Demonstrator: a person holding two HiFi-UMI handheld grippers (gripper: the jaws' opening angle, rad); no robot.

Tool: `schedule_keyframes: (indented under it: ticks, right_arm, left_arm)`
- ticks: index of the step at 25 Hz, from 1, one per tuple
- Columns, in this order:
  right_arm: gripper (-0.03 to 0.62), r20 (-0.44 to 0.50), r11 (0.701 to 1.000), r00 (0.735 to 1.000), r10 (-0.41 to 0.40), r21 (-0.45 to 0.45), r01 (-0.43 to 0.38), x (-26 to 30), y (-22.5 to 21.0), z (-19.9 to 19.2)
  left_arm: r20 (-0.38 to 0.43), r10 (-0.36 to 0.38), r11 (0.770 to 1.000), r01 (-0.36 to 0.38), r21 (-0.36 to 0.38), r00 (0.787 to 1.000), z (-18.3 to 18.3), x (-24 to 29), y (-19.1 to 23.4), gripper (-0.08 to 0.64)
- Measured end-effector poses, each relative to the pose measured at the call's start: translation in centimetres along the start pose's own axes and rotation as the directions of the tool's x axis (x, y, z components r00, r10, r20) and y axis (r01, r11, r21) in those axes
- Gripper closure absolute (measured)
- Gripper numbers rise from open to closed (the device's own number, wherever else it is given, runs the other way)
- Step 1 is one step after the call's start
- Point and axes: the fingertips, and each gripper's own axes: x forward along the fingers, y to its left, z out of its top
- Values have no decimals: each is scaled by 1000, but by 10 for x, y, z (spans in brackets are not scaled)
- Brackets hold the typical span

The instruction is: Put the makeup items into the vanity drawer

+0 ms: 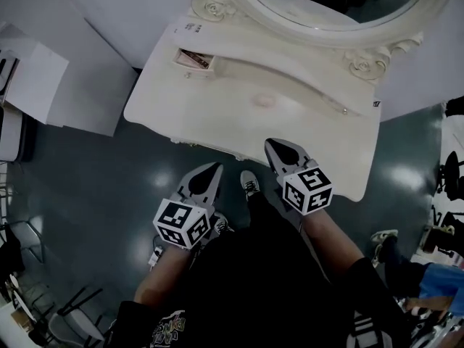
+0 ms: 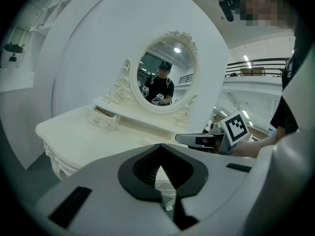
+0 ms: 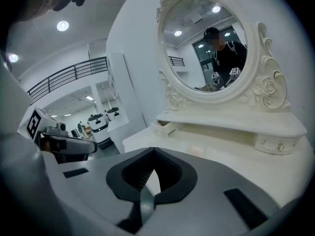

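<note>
Our left hand-held gripper [image 1: 214, 169] and right hand-held gripper [image 1: 272, 146] hover pressed together and empty before the white bench [image 1: 312, 125], whose small drawer [image 1: 194, 59] stands open at its back left.

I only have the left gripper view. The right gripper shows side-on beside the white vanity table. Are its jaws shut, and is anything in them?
Observer: Its own view shows the right gripper shut, with nothing between the jaws.
Operator: Any makeup on the tabletop? Most of it is blocked from here.
Observer: The head view shows one small pale pink thing lying mid-top on the white vanity table. It is too blurred to name.
Operator: The drawer at the far right end?
Observer: In the right gripper view the small white right-hand drawer is closed, with its knob showing.
</note>
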Motion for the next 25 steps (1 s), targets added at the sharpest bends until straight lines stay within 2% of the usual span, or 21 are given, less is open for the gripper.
schedule_keyframes:
  ticks: [10, 13, 14, 20, 25]
  right_arm:
    - [558, -107, 993, 994, -35, -112, 23, 40, -75, -6]
    - [480, -152, 986, 988, -34, -165, 9, 58, -92, -9]
    - [474, -170, 982, 985, -36, -189, 3, 64, -97, -10]
    - [449, -263, 945, 963, -60, -327, -31, 101, -125, -23]
    - [436, -331, 889, 941, -65, -448, -96, 124, -131, -32]
  left_arm:
    - [3, 46, 998, -46, -37, 999, 4, 34, 9, 560]
    - [-1, 61, 997, -61, -52, 998, 3, 41, 13, 560]
    - [-3, 66, 996, -66, -57, 998, 2, 44, 14, 560]
    - [-10, 93, 992, -93, -81, 996, 0, 56, 22, 559]
    - [-11, 125, 987, -126, -100, 992, 0, 60, 30, 560]
